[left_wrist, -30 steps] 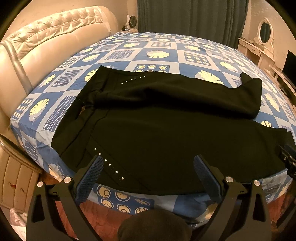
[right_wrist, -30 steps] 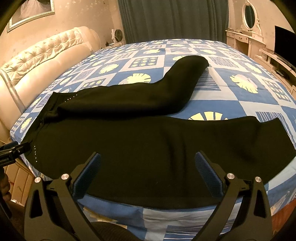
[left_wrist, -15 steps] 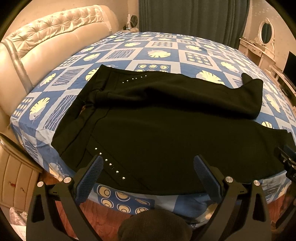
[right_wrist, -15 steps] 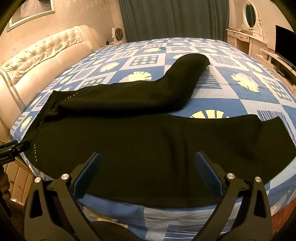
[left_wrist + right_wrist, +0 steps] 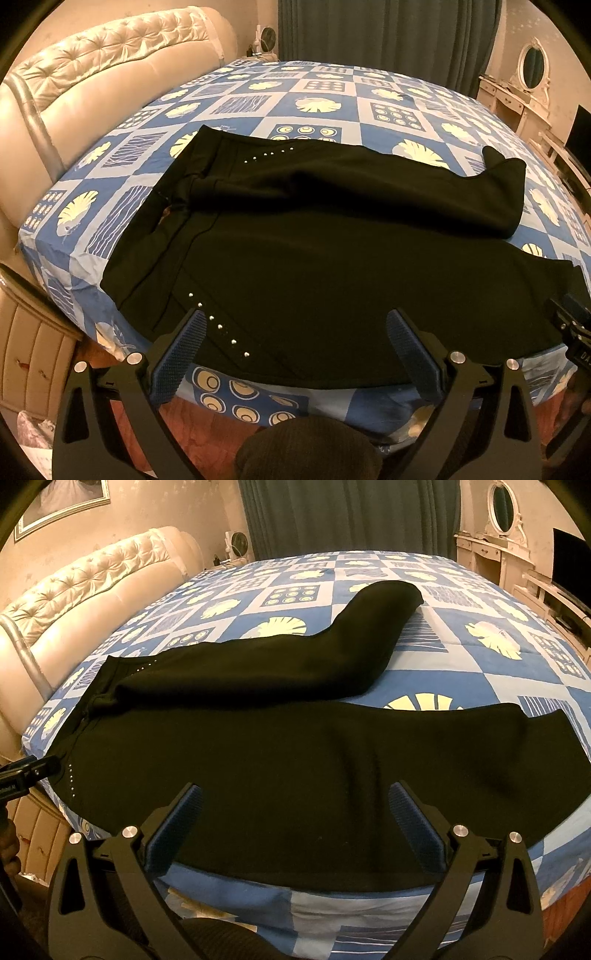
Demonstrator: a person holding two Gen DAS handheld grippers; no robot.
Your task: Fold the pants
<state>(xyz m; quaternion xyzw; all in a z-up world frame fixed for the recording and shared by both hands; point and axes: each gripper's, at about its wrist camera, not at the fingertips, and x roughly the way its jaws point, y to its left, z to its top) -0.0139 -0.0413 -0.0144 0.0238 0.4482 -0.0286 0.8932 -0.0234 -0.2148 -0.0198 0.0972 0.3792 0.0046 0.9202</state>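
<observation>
Black pants [image 5: 314, 258] lie spread on the blue patterned bed [image 5: 317, 96], waistband at the left, both legs running right. Small silver studs [image 5: 218, 326] line the near hip. The far leg [image 5: 280, 664] bends away toward the bed's middle; the near leg [image 5: 332, 775] runs along the front edge. My left gripper [image 5: 295, 350] hovers open just off the bed edge near the studded hip, holding nothing. My right gripper [image 5: 295, 827] stands open over the near leg's front edge, empty as well.
A cream tufted headboard [image 5: 92, 74] curves along the left. Dark curtains [image 5: 388, 33] hang behind the bed. A white dresser with an oval mirror [image 5: 506, 520] and a dark screen [image 5: 569, 557] stand at the right. The other gripper's tip [image 5: 26, 771] shows at the left edge.
Both grippers have edged slightly nearer the bed, so the pants sit a little lower in each view. The pants have not moved and both grippers stay open.
</observation>
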